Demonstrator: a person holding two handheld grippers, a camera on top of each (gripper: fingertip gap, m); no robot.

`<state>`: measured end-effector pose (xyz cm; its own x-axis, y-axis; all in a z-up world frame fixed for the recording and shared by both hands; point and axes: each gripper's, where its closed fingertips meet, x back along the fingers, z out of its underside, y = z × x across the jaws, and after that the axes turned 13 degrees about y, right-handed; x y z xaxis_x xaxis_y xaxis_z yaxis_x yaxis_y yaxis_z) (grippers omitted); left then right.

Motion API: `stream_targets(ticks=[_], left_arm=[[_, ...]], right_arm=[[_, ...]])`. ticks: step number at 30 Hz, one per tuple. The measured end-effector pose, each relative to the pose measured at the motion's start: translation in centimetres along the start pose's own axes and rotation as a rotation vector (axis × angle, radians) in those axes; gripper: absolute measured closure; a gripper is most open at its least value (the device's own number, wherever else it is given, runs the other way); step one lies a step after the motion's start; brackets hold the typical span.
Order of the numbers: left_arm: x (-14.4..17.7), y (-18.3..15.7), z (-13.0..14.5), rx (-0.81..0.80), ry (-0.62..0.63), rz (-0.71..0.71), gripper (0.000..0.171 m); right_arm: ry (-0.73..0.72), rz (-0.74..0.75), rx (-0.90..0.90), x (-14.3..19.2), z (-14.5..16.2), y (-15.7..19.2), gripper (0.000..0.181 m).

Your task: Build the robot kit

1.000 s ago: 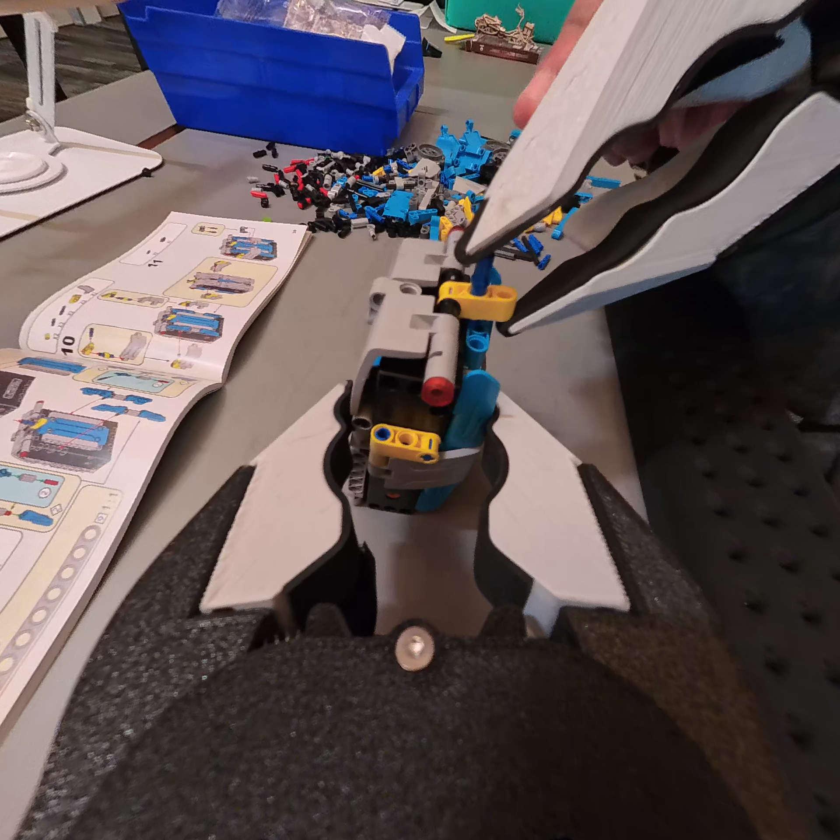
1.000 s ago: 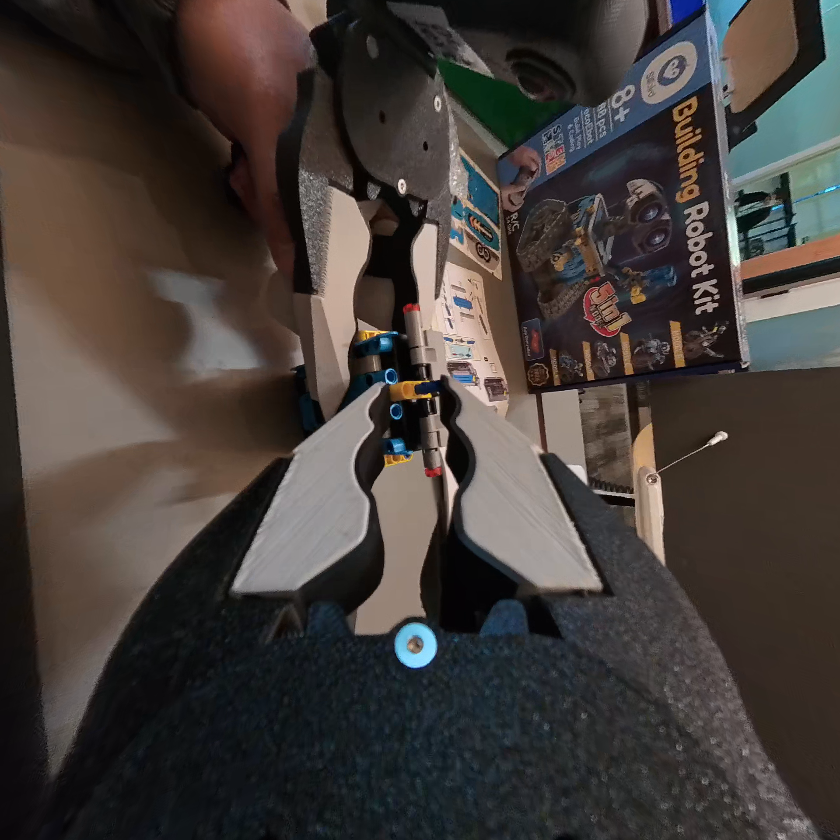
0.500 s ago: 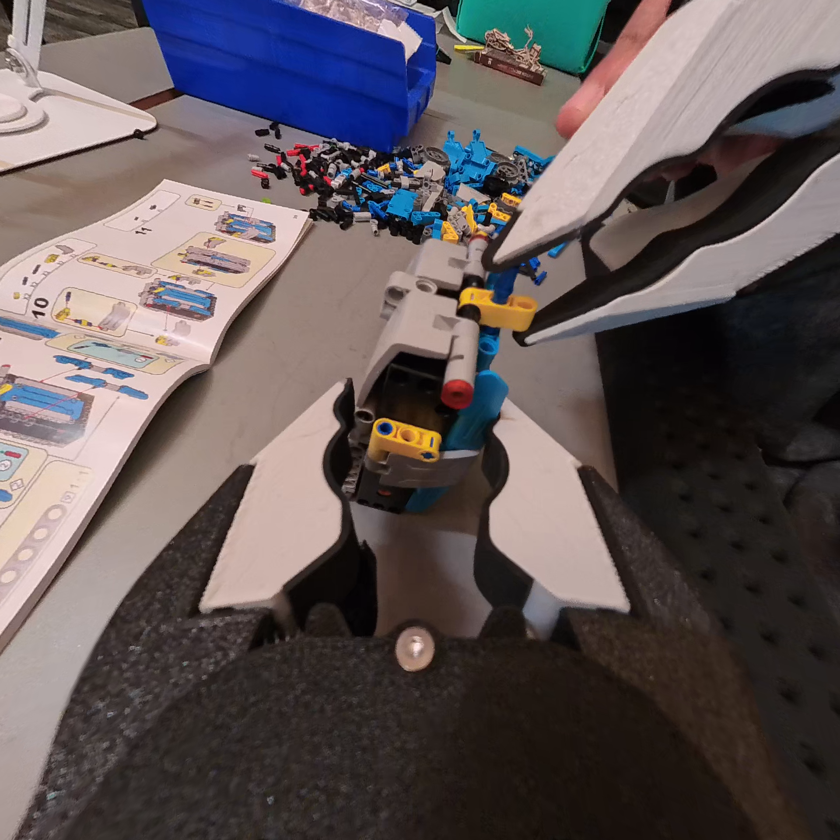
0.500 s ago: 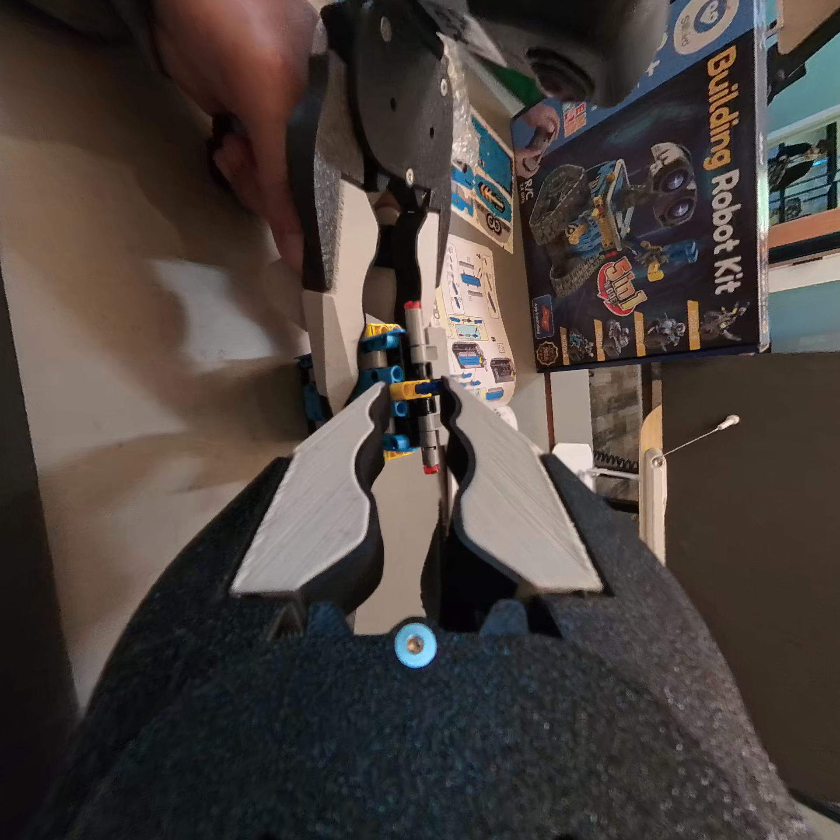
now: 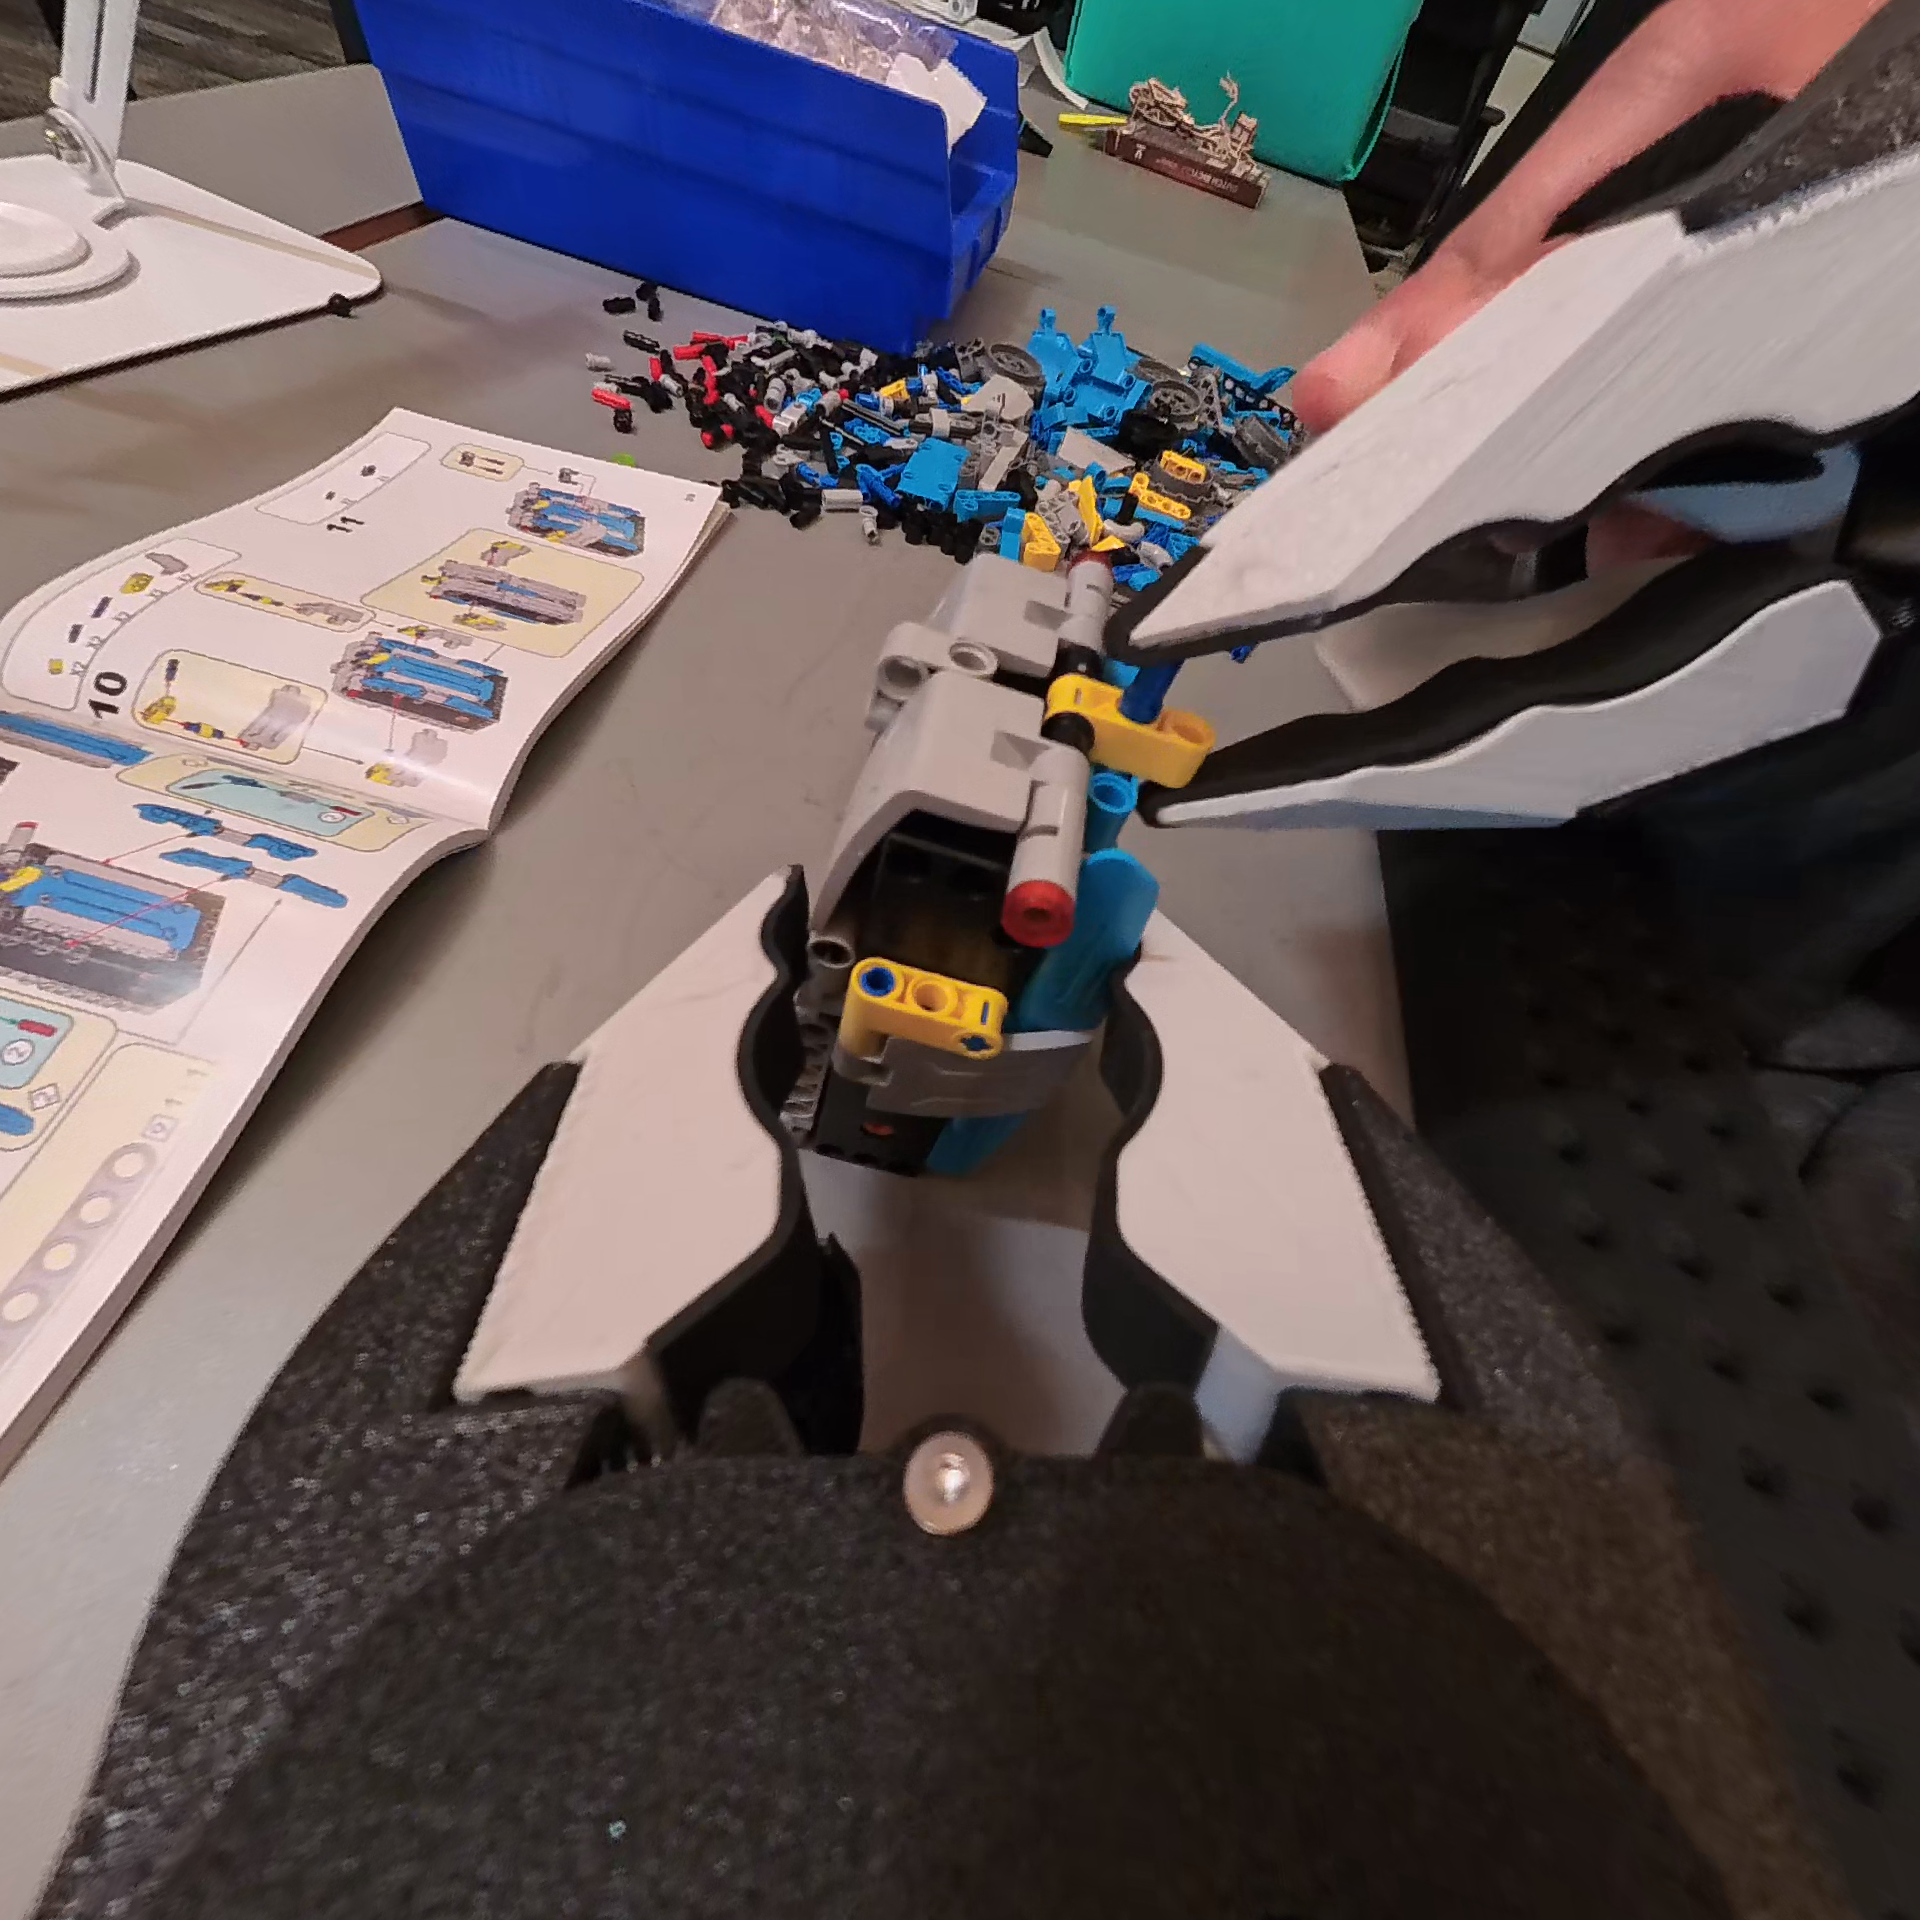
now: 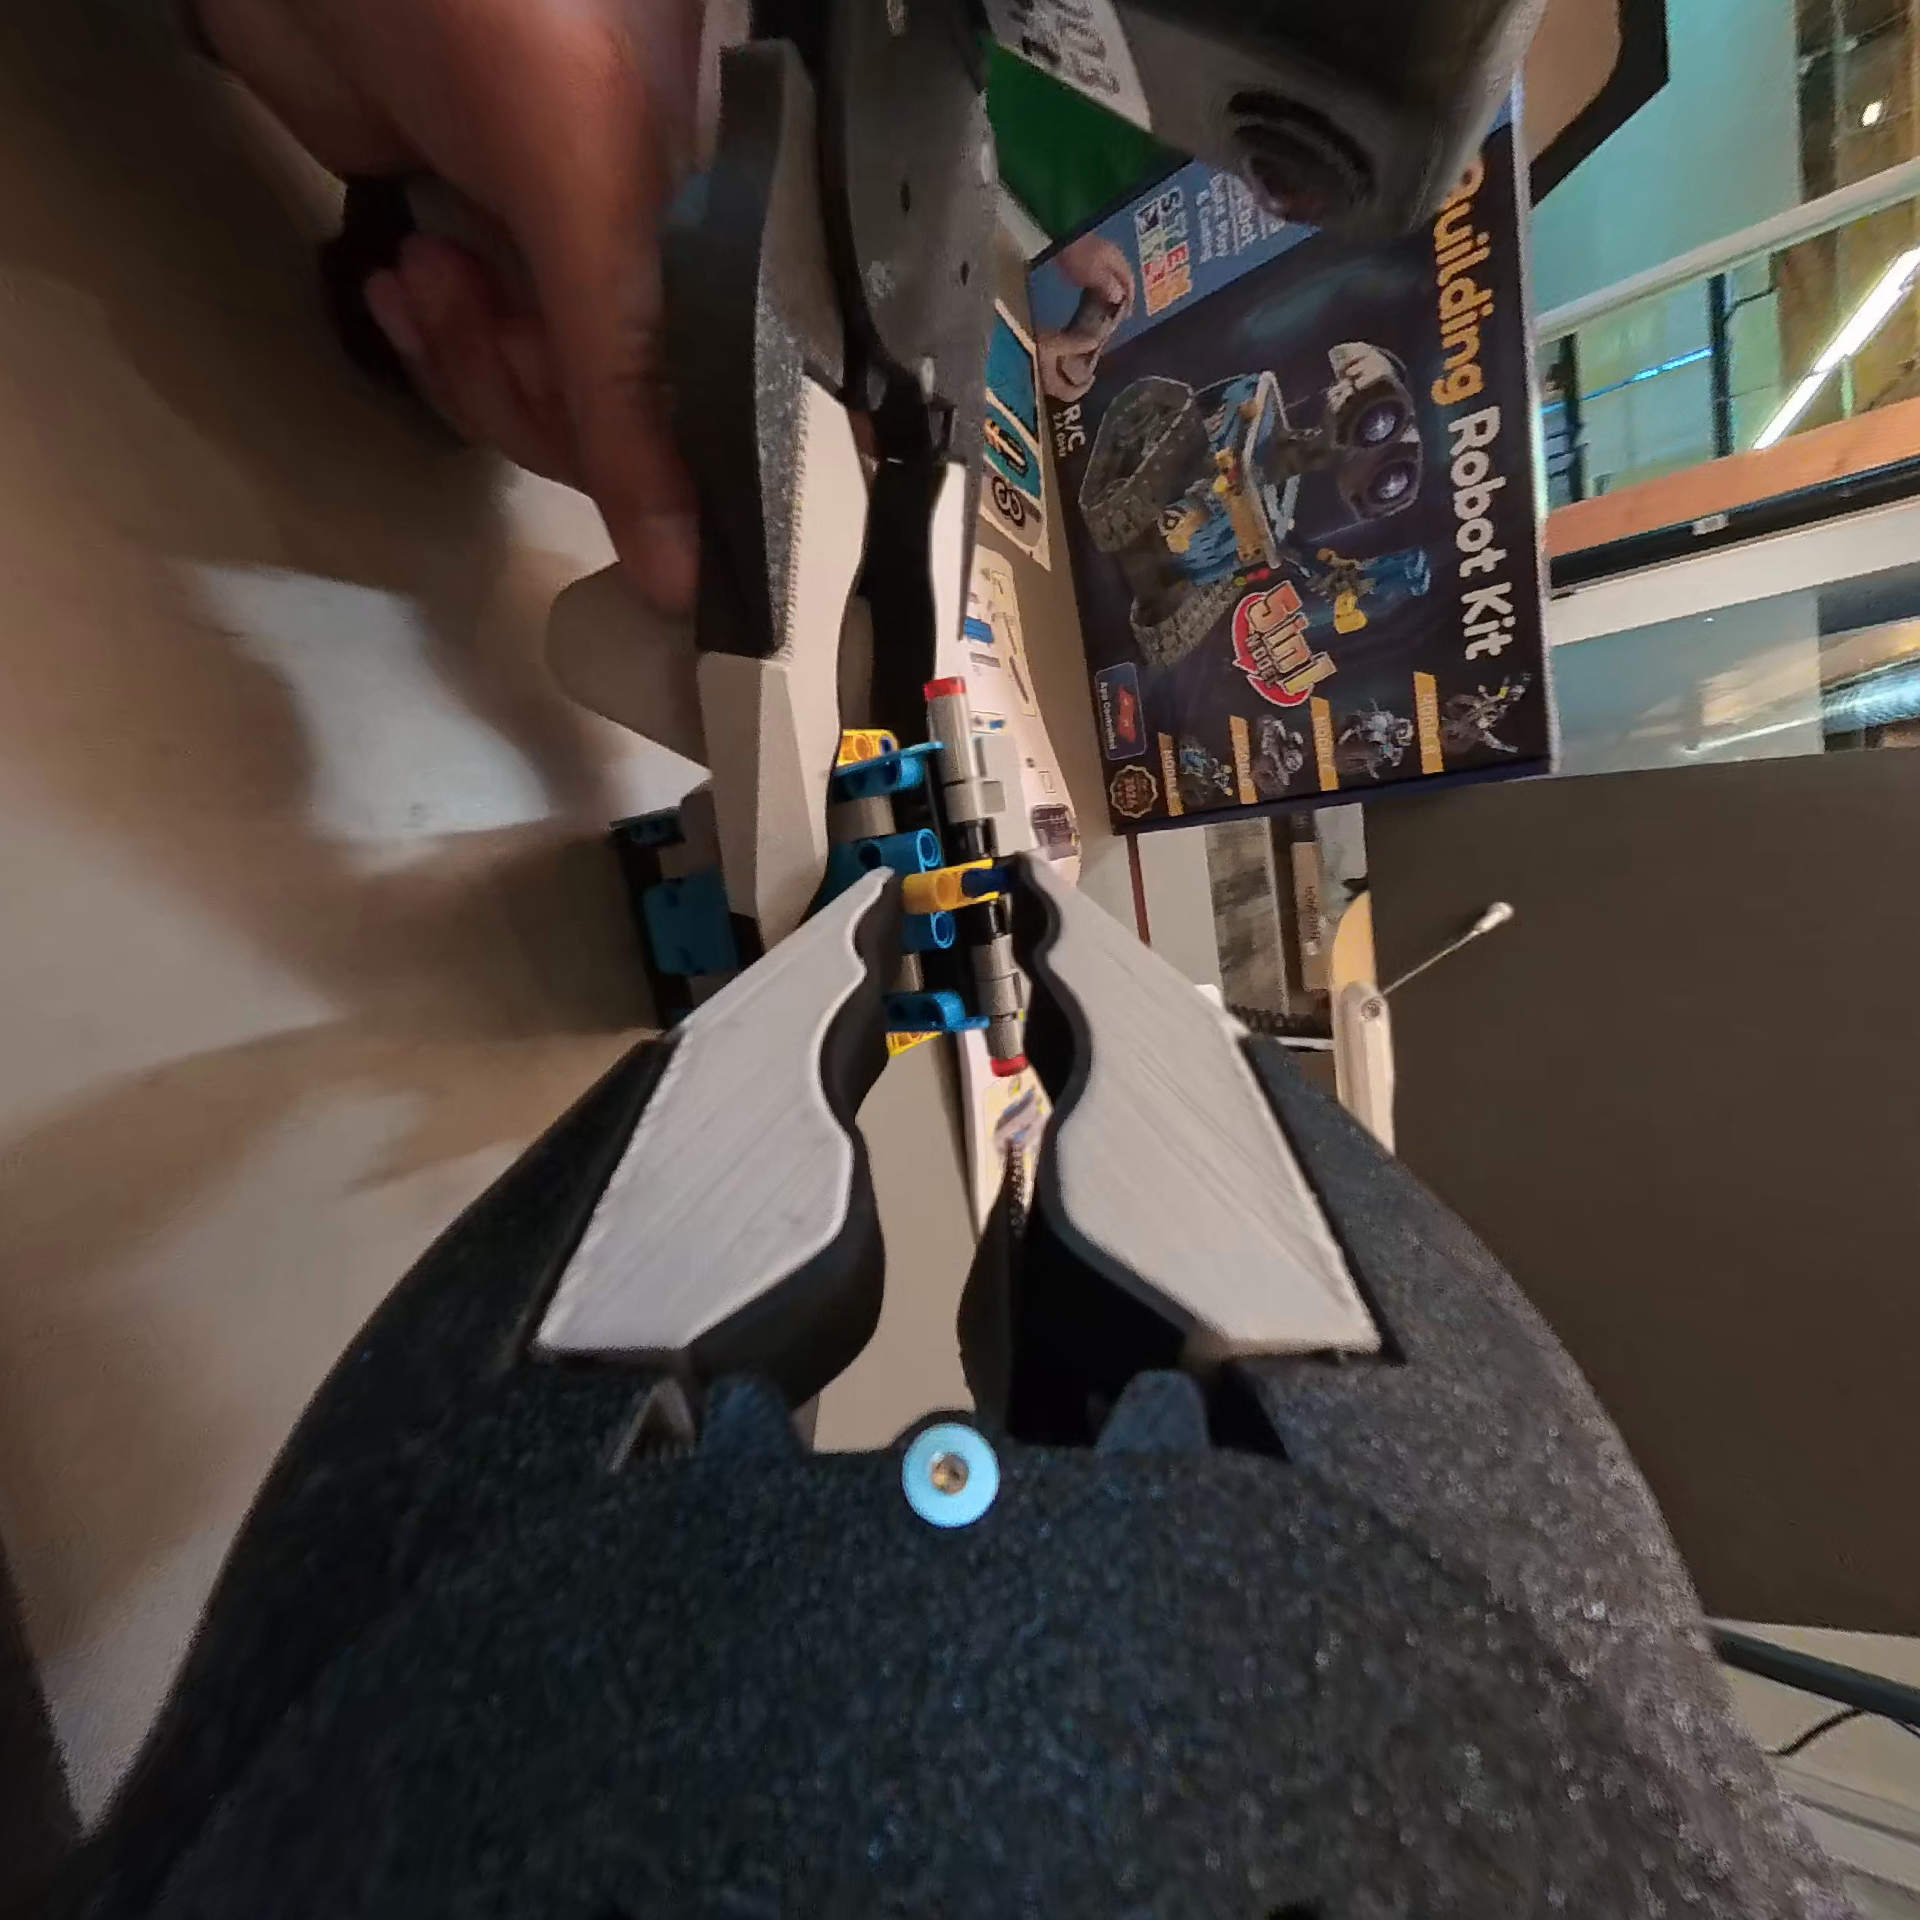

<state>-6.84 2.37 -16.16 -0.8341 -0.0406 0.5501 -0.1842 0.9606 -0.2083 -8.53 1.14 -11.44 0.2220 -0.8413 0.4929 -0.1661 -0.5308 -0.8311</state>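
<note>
The left gripper [image 5: 951,1003] is clenched on the near end of a brick-built assembly [image 5: 966,790] of grey, black, blue and yellow plastic, held above the grey worktop [image 5: 582,831]; the right gripper [image 5: 1138,722] comes in from 2 o'clock in the left wrist view, its tips closed about a yellow holed connector [image 5: 1132,722] and a blue pin on the assembly's right side

Only the left wrist view shows the worktop's contents: an open instruction booklet [image 5: 312,665] of glossy paper at 9 o'clock, a loose pile of small plastic parts [image 5: 966,436] at 12 o'clock, a blue plastic bin [image 5: 707,156] behind it, a white flat-based stand [image 5: 135,239] at 10 o'clock, and a black perforated mat [image 5: 1662,1195] at 3 o'clock

Only the right wrist view shows a printed kit box [image 6: 1299,499] standing at 1 o'clock, and the hand [image 6: 499,260] gripping the left tool at 11 o'clock; there the right gripper [image 6: 956,883] pinches the yellow connector [image 6: 940,888] beside a grey axle with red ends [image 6: 977,862]

Both grippers have smooth pale fingers with curved black inner edges, set in coarse black speckled housings
</note>
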Motion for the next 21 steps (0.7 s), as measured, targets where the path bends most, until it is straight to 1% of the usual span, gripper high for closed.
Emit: stream_targets(ticks=[5,7,8,10,16,17,19,21], left_arm=[[0.0,0.1,0.0,0.007,-0.001,0.004,0.116],[0.0,0.0,0.0,-0.001,0.000,0.000,0.116],[0.0,0.0,0.0,-0.003,0.000,-0.003,0.116],[0.0,0.1,0.0,0.006,0.000,0.004,0.116],[0.0,0.1,0.0,-0.003,-0.001,-0.011,0.115],[0.0,0.1,0.0,-0.006,-0.002,-0.014,0.115],[0.1,0.2,0.0,-0.004,-0.005,-0.026,0.115],[0.3,0.4,0.0,0.010,-0.009,-0.036,0.115]], right_arm=[[0.002,0.016,-0.047,-0.3,0.0,-0.2,0.162],[0.015,0.035,-0.024,-0.2,0.0,-0.1,0.162],[0.012,0.032,-0.015,-0.2,0.0,-0.1,0.162],[-0.014,0.013,-0.076,-0.3,0.0,-0.2,0.162],[-0.042,0.024,-0.097,-0.2,-0.1,-0.3,0.161],[-0.060,0.022,-0.121,-0.2,-0.2,-0.4,0.161],[-0.121,-0.046,-0.203,0.3,-0.9,-0.3,0.148],[-0.222,-0.106,-0.311,1.7,-1.6,-1.6,0.146]])
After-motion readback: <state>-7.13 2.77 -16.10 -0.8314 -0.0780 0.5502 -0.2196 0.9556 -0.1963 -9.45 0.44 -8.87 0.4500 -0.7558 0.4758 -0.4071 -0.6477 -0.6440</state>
